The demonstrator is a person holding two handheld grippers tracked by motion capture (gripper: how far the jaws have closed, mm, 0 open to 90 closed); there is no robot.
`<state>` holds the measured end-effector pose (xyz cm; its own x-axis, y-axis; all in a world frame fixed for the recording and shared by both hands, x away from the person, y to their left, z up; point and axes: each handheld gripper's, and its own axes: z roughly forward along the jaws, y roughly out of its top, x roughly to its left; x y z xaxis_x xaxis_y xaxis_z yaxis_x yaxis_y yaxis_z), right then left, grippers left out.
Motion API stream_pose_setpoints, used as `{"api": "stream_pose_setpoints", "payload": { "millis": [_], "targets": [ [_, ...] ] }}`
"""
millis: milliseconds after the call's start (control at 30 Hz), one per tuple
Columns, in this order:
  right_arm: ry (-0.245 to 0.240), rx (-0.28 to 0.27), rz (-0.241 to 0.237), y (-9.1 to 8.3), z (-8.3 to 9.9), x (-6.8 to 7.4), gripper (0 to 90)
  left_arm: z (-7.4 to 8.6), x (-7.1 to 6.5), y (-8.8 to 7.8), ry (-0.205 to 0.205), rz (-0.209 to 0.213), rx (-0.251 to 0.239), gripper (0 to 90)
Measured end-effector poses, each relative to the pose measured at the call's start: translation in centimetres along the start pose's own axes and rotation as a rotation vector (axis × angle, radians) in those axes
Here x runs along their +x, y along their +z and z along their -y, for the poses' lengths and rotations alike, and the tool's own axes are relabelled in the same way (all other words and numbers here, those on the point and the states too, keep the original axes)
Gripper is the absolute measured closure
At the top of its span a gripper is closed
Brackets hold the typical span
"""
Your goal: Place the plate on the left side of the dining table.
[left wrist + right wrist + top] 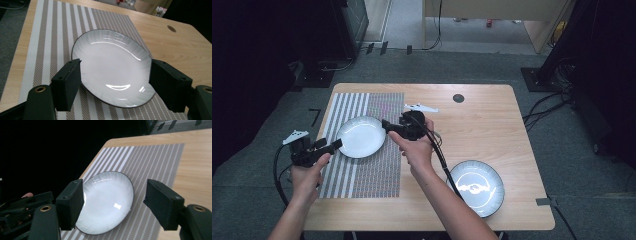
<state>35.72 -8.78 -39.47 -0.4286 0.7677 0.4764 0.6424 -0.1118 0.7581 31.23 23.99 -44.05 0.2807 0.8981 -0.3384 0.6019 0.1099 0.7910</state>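
**Plate set down on the mat, both claws let go**

The left claw (333, 145) is open, with nothing between its jaws. It hangs just off the near left rim of the white plate (361, 136). The right claw (387, 124) is open too, and empty, at the far right rim of the same plate. In both gripper views the black jaws stand wide, with the plate seen between them but not pinched.

The plate lies flat on the striped placemat (362, 175), on the left half of the desk (492, 115). So I think the putting-down step is done, and the claws are at the let-go part.

Next, I think, comes the second plate (476, 187), which sits at the near right of the desk, well apart from the mat. The right claw would need to swing over to it and take it by the rim.

Watch the edges. That second plate is close to the near edge of the desk, so a push could slide it off. The mat's left side lies close to the desk's left edge. The middle and far right of the desk are bare wood, with lots of room to move. A small round hole (458, 98) is at the far side.
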Motion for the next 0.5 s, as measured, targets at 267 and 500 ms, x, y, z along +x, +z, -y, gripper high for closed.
{"api": "stream_pose_setpoints", "payload": {
  "millis": [267,500],
  "targets": [
    [-0.036,-0.038,0.002,-4.4,0.0,-1.4,28.8,0.7,-2.0,-1.9,0.027,0.019,-0.031,25.1],
    [-0.056,-0.045,0.054,-7.5,0.5,-3.3,28.3,1.2,-3.2,-3.0,0.033,0.034,-0.045,24.0]
  ]
}}
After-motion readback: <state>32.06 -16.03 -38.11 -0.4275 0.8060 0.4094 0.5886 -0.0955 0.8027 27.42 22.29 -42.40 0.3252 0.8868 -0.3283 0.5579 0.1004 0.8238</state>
